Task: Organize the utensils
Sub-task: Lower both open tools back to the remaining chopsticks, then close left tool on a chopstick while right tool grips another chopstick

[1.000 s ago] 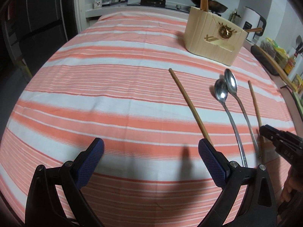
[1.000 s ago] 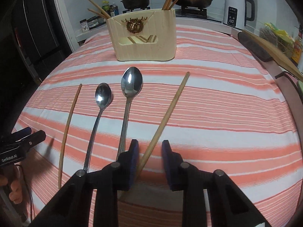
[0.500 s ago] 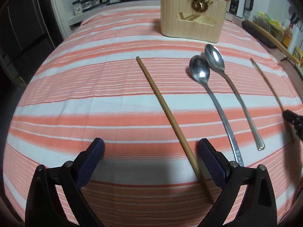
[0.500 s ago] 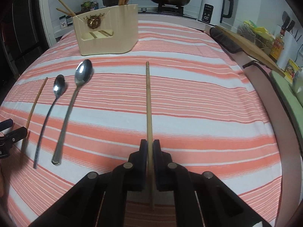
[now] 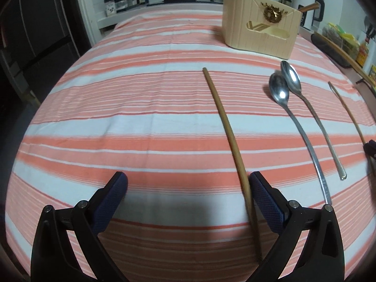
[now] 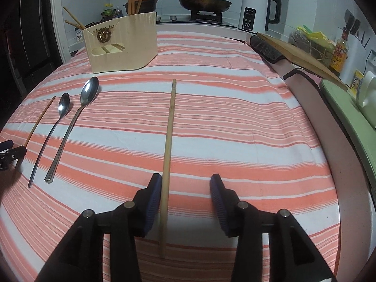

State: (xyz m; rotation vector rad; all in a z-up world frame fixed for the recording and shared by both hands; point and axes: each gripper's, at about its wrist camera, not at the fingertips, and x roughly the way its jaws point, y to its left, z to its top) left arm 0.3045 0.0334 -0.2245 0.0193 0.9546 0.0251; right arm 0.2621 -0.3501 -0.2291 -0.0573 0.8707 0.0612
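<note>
My right gripper (image 6: 186,189) has just been opening; a chopstick (image 6: 168,150) lies between its pads, free on the striped surface (image 6: 235,122). My left gripper (image 5: 188,189) is spread wide w/ the other chopstick (image 5: 226,127) just inside its right pad. Two spoons (image 6: 63,129) lie btwn, holder (image 6: 122,44) behind.

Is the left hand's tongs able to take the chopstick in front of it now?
Probably yes: the left tongs stand open, the chopstick lies on the cloth just inside one finger, apart from the spoons, nothing covering it.
</note>
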